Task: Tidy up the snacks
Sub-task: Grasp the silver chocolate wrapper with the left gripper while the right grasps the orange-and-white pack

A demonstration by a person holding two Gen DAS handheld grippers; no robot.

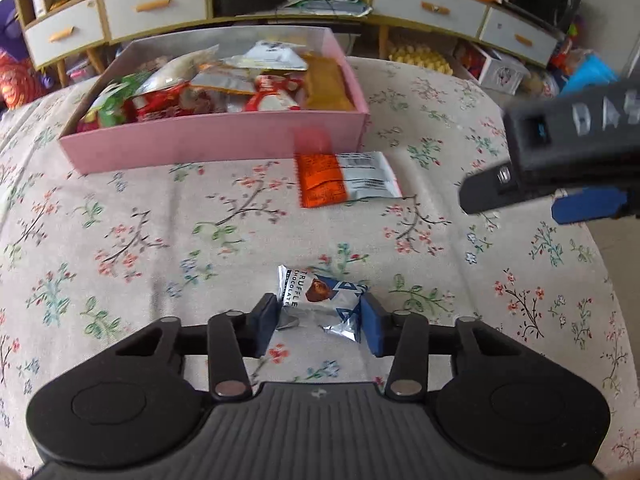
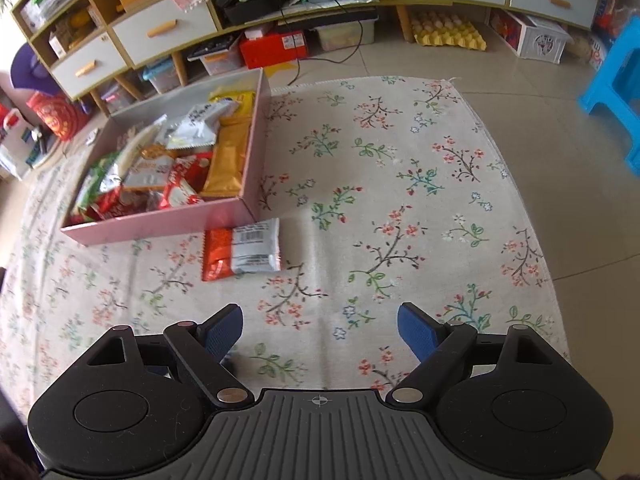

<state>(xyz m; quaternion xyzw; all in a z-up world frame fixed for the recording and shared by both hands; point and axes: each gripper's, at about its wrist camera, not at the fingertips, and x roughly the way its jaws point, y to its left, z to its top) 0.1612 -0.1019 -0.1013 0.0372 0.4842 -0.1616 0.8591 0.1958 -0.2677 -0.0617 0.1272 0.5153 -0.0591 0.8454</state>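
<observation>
A pink box (image 1: 216, 140) holding several snack packets sits on the floral cloth; it also shows in the right wrist view (image 2: 160, 222). An orange and silver packet (image 1: 344, 178) lies just in front of its right corner, also in the right wrist view (image 2: 242, 252). My left gripper (image 1: 320, 320) has its blue pads on both sides of a silver truffle chocolate packet (image 1: 324, 296), which rests on the cloth. My right gripper (image 2: 320, 334) is open and empty above the cloth, and its side shows at the right in the left wrist view (image 1: 560, 152).
A low cabinet with white drawers (image 2: 160, 28) stands behind the cloth, with boxes under it. A yellow egg tray (image 2: 448, 34) and a blue stool (image 2: 616, 88) stand on the tiled floor. The cloth's edge (image 2: 520, 200) runs along the right.
</observation>
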